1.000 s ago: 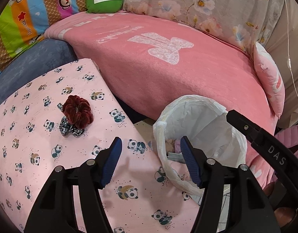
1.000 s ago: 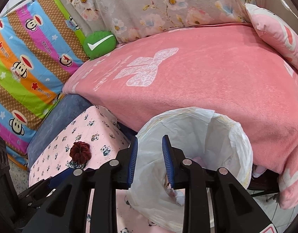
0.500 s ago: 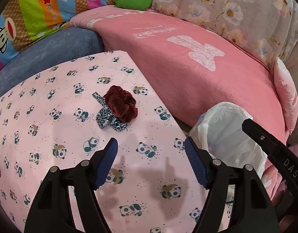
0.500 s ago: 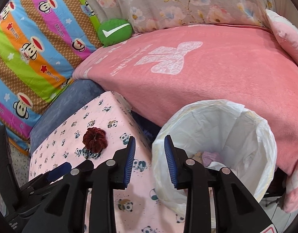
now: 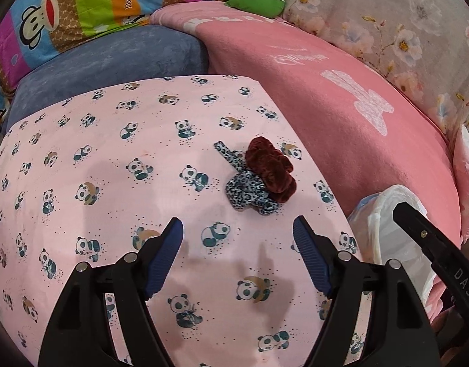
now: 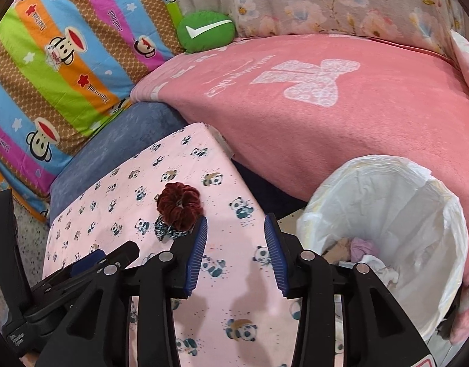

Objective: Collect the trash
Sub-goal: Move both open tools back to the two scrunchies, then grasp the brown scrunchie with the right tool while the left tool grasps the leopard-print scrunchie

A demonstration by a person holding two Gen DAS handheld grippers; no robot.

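A dark red velvet scrunchie [image 5: 271,168] lies against a leopard-print scrunchie [image 5: 249,192] on the pink panda-print table [image 5: 112,183]. My left gripper [image 5: 238,238] is open and empty, hovering just short of them. In the right wrist view the red scrunchie [image 6: 179,205] and leopard one [image 6: 168,229] sit left of my right gripper [image 6: 236,238], which is open and empty above the table's edge. A bin lined with a white bag [image 6: 396,235] stands to the right and holds some scraps [image 6: 359,250].
A pink blanket-covered sofa [image 6: 326,107] runs behind the table and bin. A blue cushion [image 5: 112,58], a striped monkey-print quilt [image 6: 51,61] and a green round pillow [image 6: 205,30] lie at the back left. The bin's bag [image 5: 384,229] shows at the left view's right edge.
Both grippers have swung left, away from the bin and over the table. The right gripper's jaws have opened wider. The scrunchies now sit nearly ahead of the left gripper.
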